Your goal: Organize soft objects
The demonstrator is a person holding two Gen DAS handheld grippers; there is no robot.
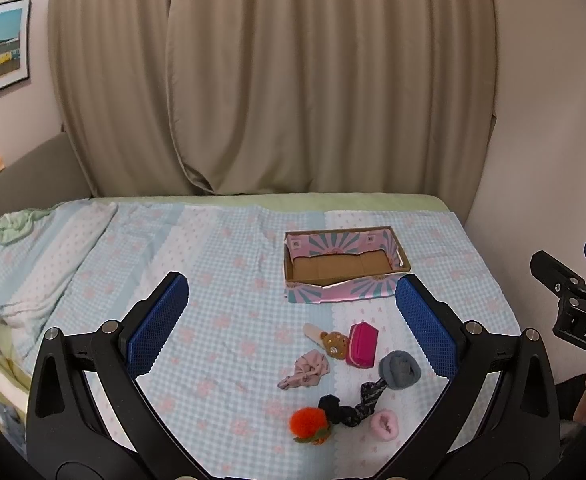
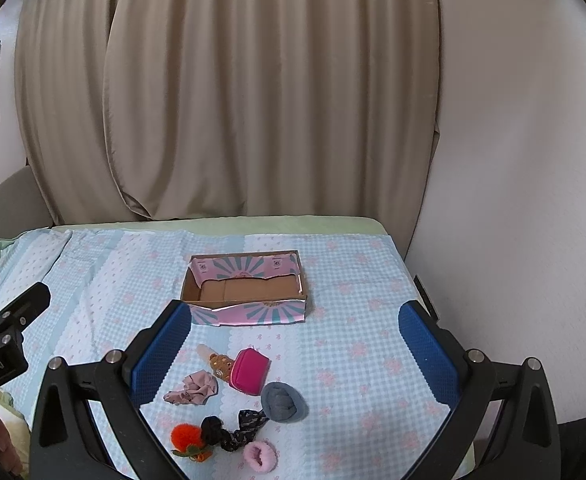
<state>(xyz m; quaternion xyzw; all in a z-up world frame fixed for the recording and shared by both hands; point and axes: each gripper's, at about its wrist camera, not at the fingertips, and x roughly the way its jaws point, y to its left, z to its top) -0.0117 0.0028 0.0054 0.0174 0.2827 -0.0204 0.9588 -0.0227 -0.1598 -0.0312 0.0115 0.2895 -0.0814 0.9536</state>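
Note:
Several soft items lie on the checked bedspread: a magenta pouch (image 1: 361, 344) (image 2: 250, 371), a grey rolled sock (image 1: 399, 369) (image 2: 284, 402), a pink scrunchie (image 1: 303, 373) (image 2: 192, 391), a bear hair clip (image 1: 333, 343), an orange pompom (image 1: 308, 424) (image 2: 187, 438), a dark scrunchie (image 1: 347, 410) and a pink fuzzy ring (image 1: 385, 424) (image 2: 259, 456). An open empty pink cardboard box (image 1: 345, 293) (image 2: 249, 312) stands behind them. My left gripper (image 1: 293, 320) and right gripper (image 2: 293, 344) are open and empty, held above the items.
Beige curtains hang behind the bed. A wall runs close along the bed's right side (image 2: 513, 200). A rumpled pillow (image 1: 33, 264) lies at the left. The right gripper's body (image 1: 573, 304) shows at the right edge of the left view.

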